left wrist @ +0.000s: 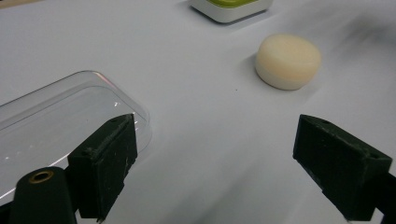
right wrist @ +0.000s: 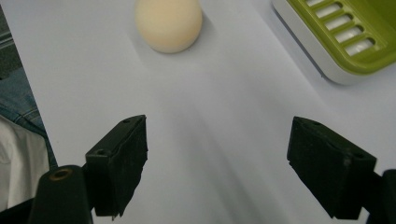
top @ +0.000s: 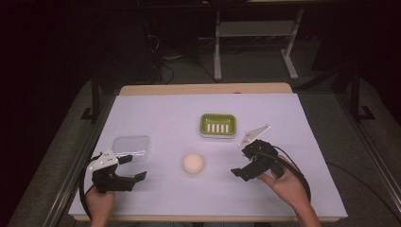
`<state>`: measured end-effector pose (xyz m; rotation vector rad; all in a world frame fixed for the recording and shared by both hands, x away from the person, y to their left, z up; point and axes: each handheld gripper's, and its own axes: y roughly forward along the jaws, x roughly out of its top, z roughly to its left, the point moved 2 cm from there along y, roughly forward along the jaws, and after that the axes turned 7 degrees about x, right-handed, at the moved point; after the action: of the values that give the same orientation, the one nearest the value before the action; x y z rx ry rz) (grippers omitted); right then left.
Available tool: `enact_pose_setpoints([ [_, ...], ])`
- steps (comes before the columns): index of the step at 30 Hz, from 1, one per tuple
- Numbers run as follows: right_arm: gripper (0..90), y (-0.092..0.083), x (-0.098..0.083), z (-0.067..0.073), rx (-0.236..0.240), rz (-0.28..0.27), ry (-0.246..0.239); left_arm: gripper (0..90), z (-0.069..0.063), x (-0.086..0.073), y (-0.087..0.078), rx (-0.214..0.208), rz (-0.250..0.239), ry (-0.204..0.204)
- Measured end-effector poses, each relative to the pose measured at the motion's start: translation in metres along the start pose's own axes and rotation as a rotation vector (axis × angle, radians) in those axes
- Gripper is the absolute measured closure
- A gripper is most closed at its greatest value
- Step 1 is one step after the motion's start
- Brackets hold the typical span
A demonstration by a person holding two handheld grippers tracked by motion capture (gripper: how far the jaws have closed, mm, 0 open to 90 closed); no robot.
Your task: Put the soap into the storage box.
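The left gripper, wide open and empty, sits beside the clear lid. The round soap lies mid-bench and may roll or slip from the equally open, empty right gripper.

bare table all round the soap; clear lid crowds the left tongs.

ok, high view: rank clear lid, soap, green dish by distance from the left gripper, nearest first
From the left gripper:
1. Clear lid: just behind the gripper, on the table's left side.
2. Soap: at the table's middle, off to the gripper's right.
3. Green dish: farther back and right of the middle, beyond the soap.
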<state>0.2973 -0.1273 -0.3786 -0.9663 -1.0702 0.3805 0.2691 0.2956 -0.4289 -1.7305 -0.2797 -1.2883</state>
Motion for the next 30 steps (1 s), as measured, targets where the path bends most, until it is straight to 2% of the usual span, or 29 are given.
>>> enact_pose_setpoints([
  [5, 19.1, 0.006, 0.011, 0.002, 0.004, 0.01, -0.037, 12.9, 0.0, 0.0, 0.0, 0.001, 0.001, -0.005],
  [30, 18.6, 0.027, 0.044, 0.011, 0.038, 0.056, -0.094, 12.9, 0.0, 0.0, 0.0, 0.004, 0.002, 0.005],
])
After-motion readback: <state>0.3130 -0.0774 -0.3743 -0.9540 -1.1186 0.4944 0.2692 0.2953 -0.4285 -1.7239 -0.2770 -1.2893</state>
